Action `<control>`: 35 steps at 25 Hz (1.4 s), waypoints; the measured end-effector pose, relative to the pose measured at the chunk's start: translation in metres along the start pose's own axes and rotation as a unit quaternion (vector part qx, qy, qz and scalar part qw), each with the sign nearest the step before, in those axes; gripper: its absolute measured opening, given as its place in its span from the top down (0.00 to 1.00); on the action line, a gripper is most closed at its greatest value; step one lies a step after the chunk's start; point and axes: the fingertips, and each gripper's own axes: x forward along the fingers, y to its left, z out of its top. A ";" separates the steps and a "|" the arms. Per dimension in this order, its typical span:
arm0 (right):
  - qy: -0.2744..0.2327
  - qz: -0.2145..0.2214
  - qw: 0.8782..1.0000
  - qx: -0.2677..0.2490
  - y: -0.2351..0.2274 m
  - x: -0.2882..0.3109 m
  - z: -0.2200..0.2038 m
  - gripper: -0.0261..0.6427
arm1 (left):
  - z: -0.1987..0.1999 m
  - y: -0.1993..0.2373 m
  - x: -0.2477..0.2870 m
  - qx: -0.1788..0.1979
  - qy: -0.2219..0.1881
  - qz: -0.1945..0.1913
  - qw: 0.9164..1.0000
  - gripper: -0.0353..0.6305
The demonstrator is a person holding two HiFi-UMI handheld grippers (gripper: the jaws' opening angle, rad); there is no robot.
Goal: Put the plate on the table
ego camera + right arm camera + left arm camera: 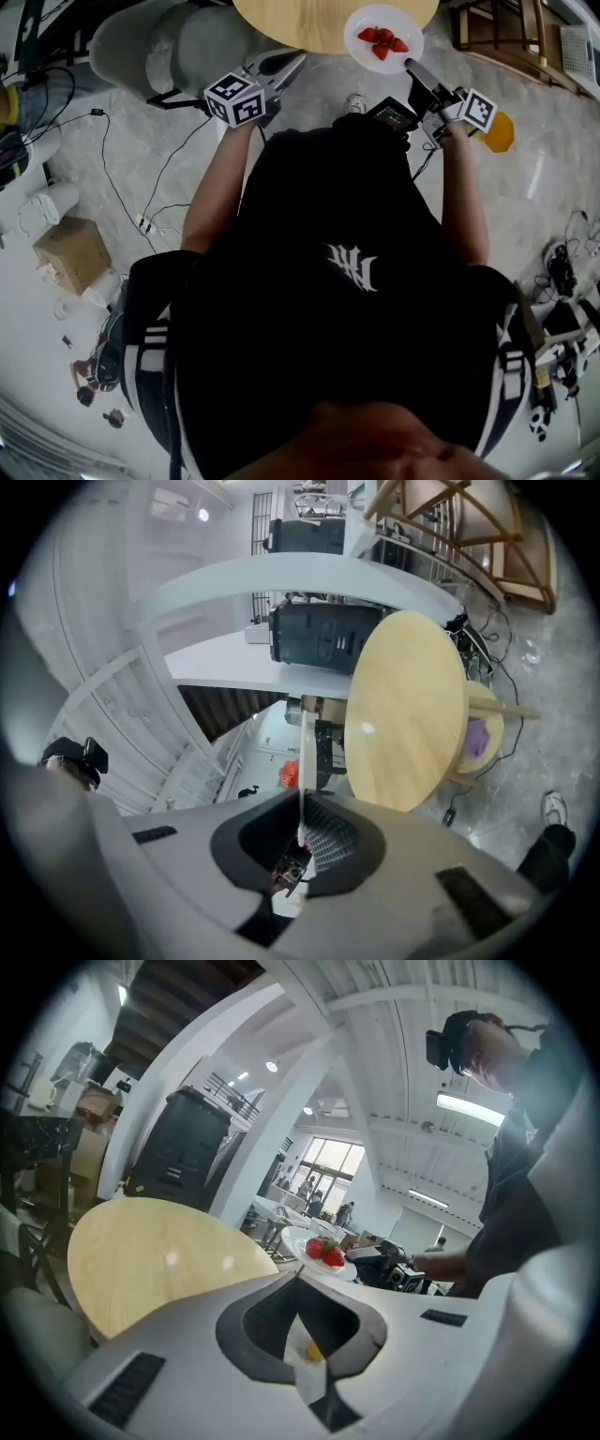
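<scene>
A white plate [380, 37] with several strawberries [382, 41] hangs over the near edge of the round wooden table [309, 21]. My right gripper [411, 66] is shut on the plate's near rim. In the right gripper view the plate [303, 752] shows edge-on as a thin white line between the jaws of the right gripper [301, 808]. My left gripper [292, 62] is shut on nothing, pointing at the table edge left of the plate. From the left gripper [298, 1283] I see the plate [319, 1258] beyond the table [150, 1260]. Whether the plate touches the tabletop I cannot tell.
A grey upholstered seat [164, 42] stands left of the table and a wooden chair [506, 33] at the far right. On the floor lie cables [141, 178], a cardboard box [71, 253], a white canister [49, 204] and an orange object [498, 132].
</scene>
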 end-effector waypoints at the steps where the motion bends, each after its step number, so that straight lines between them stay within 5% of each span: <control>1: 0.009 0.004 1.000 0.002 -0.001 0.003 0.005 0.94 | 0.004 0.001 0.004 0.001 0.000 0.005 1.000 0.95; 8: 0.063 0.024 0.997 0.021 -0.010 0.040 0.059 0.94 | 0.037 0.036 0.039 -0.008 0.010 0.051 0.999 0.95; 18: 0.094 0.044 0.994 0.040 -0.017 0.052 0.064 0.94 | 0.047 0.039 0.044 -0.007 0.005 0.075 0.997 0.95; 35: 0.064 0.024 0.997 0.026 -0.014 0.063 0.073 0.94 | 0.058 0.055 0.048 0.009 -0.011 0.036 0.999 0.95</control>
